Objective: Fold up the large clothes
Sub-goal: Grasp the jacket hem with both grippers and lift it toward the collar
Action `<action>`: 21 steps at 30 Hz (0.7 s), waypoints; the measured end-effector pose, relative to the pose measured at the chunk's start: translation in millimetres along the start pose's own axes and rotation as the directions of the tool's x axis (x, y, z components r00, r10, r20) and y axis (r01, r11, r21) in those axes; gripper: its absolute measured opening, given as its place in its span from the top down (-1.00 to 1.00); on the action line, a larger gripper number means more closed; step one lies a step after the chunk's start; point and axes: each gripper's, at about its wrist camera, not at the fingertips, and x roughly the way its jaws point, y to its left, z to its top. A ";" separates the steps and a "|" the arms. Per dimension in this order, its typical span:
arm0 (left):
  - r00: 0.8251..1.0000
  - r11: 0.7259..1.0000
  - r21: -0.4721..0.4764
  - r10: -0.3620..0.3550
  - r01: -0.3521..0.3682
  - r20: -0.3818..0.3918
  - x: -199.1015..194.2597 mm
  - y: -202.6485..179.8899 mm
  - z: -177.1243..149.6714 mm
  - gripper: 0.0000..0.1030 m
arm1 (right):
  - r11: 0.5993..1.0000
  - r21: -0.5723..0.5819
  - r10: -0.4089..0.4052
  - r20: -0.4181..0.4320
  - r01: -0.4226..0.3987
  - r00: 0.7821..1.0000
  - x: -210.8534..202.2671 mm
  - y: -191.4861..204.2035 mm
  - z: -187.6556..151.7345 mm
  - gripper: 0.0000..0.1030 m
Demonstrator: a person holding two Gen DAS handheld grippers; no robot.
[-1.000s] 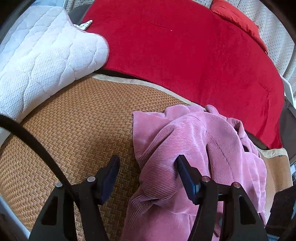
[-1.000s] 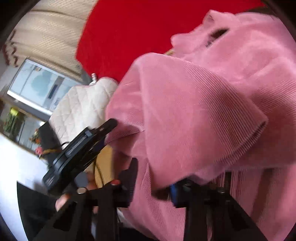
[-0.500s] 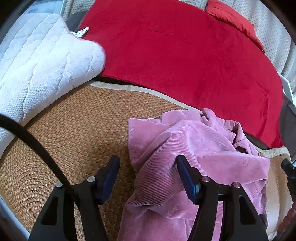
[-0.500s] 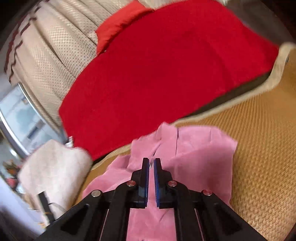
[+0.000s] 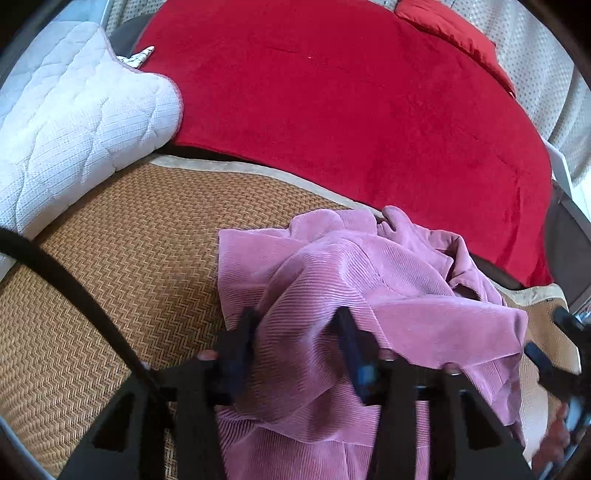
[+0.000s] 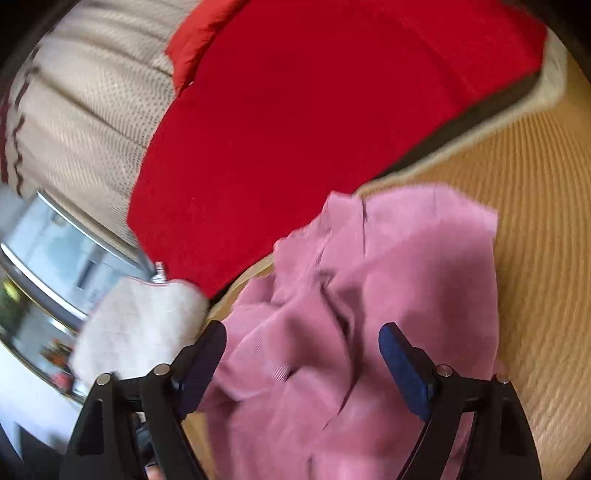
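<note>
From the left wrist view, a white quilted pad (image 5: 74, 122) lies at the far left, its edge resting on the woven mat (image 5: 122, 251) that covers the bed. A black cable (image 5: 66, 284) crosses the mat beside it. Behind both spreads a red blanket (image 5: 351, 103), with a red pillow (image 5: 450, 33) at its far end against a dotted cream curtain (image 5: 535, 55).

The pink corduroy garment (image 5: 369, 280) sits crumpled on the mat, right of centre, its far edge touching the blanket's border. The left tongs (image 5: 297, 332) are closing, with a raised fold of the garment between the two jaws; whether the pads already press on the cloth cannot be told. At the far right edge, part of the right tongs (image 5: 554, 347) shows just beside the garment.

From the right wrist view, which is blurred, the pad (image 6: 136, 325) is low at the left, the blanket (image 6: 314, 122) fills the middle, and the garment (image 6: 388, 288) lies on the mat (image 6: 535, 221). The right tongs (image 6: 303, 354) are opening, jaws wide apart above the garment and gripping nothing.
</note>
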 end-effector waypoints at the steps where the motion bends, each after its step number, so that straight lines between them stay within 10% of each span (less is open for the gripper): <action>1: 1.000 1.000 0.005 -0.005 0.005 0.001 0.4 -0.3 0.6 0.37 | 1.000 -0.018 -0.016 -0.008 0.015 1.000 7.4 -0.9 3.7 -0.70; 3: 1.000 1.000 0.016 -0.014 0.014 0.013 -0.9 -0.2 1.9 0.53 | 1.000 -0.022 0.010 -0.077 -0.011 0.997 26.5 -4.6 7.2 -0.60; 4: 1.000 1.000 0.019 -0.021 0.020 0.019 -2.0 -0.3 2.5 0.56 | 0.999 -0.042 0.011 -0.118 -0.016 0.993 39.8 -0.5 7.5 -0.22; 5: 0.999 0.999 0.021 -0.036 0.035 0.029 -3.9 0.1 3.2 0.64 | 0.997 -0.079 -0.011 -0.149 -0.001 0.989 48.9 4.5 7.8 0.57; 6: 0.998 0.999 0.018 -0.048 0.047 0.033 -5.1 1.1 4.1 0.70 | 0.990 -0.137 -0.059 -0.178 0.035 0.982 57.8 14.2 8.0 0.80; 12: 0.979 0.981 -0.030 -0.191 0.193 0.067 -17.2 6.9 8.3 0.73 | 0.923 -0.372 -0.073 0.078 0.097 0.994 -1.2 84.7 39.3 0.85; 16: 0.980 0.974 0.119 -0.198 0.193 0.033 -21.8 -16.7 3.6 0.74 | 0.856 -0.482 -0.087 0.218 0.185 0.972 -40.5 76.0 43.4 0.85; 21: 0.983 0.972 0.180 -0.132 0.154 -0.129 1.8 -18.9 -4.9 0.74 | 0.913 -0.373 -0.232 -0.142 0.165 0.962 -15.9 -28.6 23.6 0.76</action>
